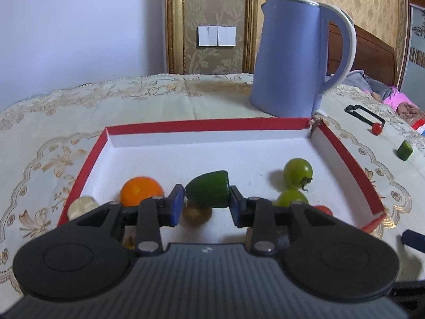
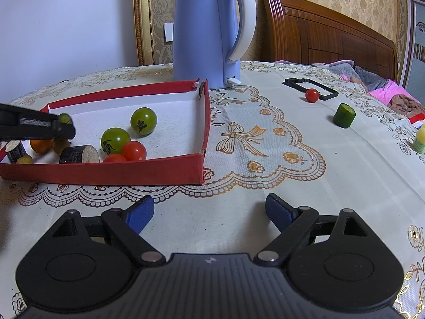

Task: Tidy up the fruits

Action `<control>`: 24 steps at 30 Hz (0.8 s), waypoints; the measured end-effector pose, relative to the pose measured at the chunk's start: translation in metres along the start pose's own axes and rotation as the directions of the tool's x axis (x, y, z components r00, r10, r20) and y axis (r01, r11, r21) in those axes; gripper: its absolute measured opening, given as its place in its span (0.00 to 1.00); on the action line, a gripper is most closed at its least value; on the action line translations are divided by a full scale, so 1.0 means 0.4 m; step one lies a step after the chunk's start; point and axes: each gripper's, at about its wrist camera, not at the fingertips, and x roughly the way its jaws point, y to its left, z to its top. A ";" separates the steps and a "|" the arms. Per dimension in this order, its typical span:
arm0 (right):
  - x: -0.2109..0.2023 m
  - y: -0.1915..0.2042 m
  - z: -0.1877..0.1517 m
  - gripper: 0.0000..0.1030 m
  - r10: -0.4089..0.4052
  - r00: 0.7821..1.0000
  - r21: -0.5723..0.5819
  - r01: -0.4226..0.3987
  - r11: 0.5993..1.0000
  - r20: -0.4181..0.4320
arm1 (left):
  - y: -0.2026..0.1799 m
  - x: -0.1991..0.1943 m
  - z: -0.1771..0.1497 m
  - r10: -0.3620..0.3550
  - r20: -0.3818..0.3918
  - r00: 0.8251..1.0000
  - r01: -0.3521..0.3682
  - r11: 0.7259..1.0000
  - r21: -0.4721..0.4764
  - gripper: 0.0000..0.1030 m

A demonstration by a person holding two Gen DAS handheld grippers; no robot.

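My left gripper (image 1: 207, 199) is shut on a dark green cucumber piece (image 1: 208, 189) and holds it over the red-rimmed tray (image 1: 207, 124). In the tray lie an orange fruit (image 1: 140, 190), two green tomatoes (image 1: 297, 171), red tomatoes (image 2: 134, 151) and dark cut pieces (image 2: 79, 154). The left gripper shows at the left of the right wrist view (image 2: 63, 125). My right gripper (image 2: 209, 212) is open and empty above the tablecloth in front of the tray. A red tomato (image 2: 312, 95) and a green cucumber piece (image 2: 344, 115) lie on the cloth to the right.
A blue electric kettle (image 2: 207, 32) stands behind the tray's far right corner. A black frame (image 2: 310, 86) lies by the red tomato. A yellow-green item (image 2: 419, 139) sits at the right edge. A bed with a wooden headboard (image 2: 332, 37) is beyond the table.
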 end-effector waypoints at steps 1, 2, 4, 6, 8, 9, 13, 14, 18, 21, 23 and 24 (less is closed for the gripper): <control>0.000 0.000 0.000 0.90 -0.005 1.000 -0.002 0.005 1.000 -0.001 | -0.001 0.007 0.004 0.001 -0.004 1.000 -0.001 1.000 -0.005 0.32; 0.001 0.001 0.000 0.92 -0.011 1.000 -0.003 0.011 1.000 -0.003 | -0.001 0.013 0.009 0.007 -0.004 1.000 -0.008 1.000 -0.016 0.32; 0.002 -0.001 -0.003 0.96 -0.030 0.999 0.014 0.030 0.999 -0.012 | 0.001 0.029 0.017 0.013 -0.007 1.000 -0.013 0.999 -0.029 0.32; 0.001 0.000 -0.005 0.96 -0.034 0.999 0.013 0.034 0.999 -0.011 | -0.008 0.046 0.021 0.036 0.000 0.999 -0.036 0.999 -0.015 0.32; 0.001 -0.001 -0.005 0.96 -0.033 0.999 0.014 0.033 0.999 -0.011 | -0.019 0.066 0.021 0.062 -0.014 0.998 -0.062 0.998 0.004 0.32; 0.001 -0.001 -0.005 0.96 -0.032 0.999 0.015 0.033 0.999 -0.011 | -0.022 0.071 0.019 0.081 -0.007 0.997 -0.081 0.997 0.007 0.31; 0.001 -0.001 -0.005 0.96 -0.033 0.999 0.014 0.033 0.999 -0.011 | -0.015 0.099 0.011 0.074 -0.034 0.997 -0.074 0.997 -0.009 0.31; 0.001 -0.001 -0.005 0.96 -0.033 0.999 0.014 0.033 0.999 -0.011 | -0.015 0.100 0.012 0.074 -0.033 0.997 -0.074 0.997 -0.008 0.31; 0.001 -0.001 -0.005 0.96 -0.032 0.999 0.015 0.032 0.999 -0.012 | -0.018 0.100 0.009 0.079 -0.030 0.996 -0.080 0.997 -0.002 0.31; 0.001 -0.001 -0.005 0.96 -0.032 0.999 0.015 0.032 0.999 -0.012 | -0.020 0.099 0.008 0.081 -0.029 0.996 -0.081 0.997 0.000 0.31; 0.001 -0.001 -0.005 0.96 -0.032 0.999 0.016 0.032 0.999 -0.012 | -0.020 0.097 0.008 0.084 -0.030 0.996 -0.084 0.996 -0.001 0.33; 0.001 -0.001 -0.005 0.96 -0.032 0.999 0.015 0.033 0.999 -0.012 | -0.020 0.094 0.008 0.086 -0.031 0.996 -0.086 0.996 -0.002 0.36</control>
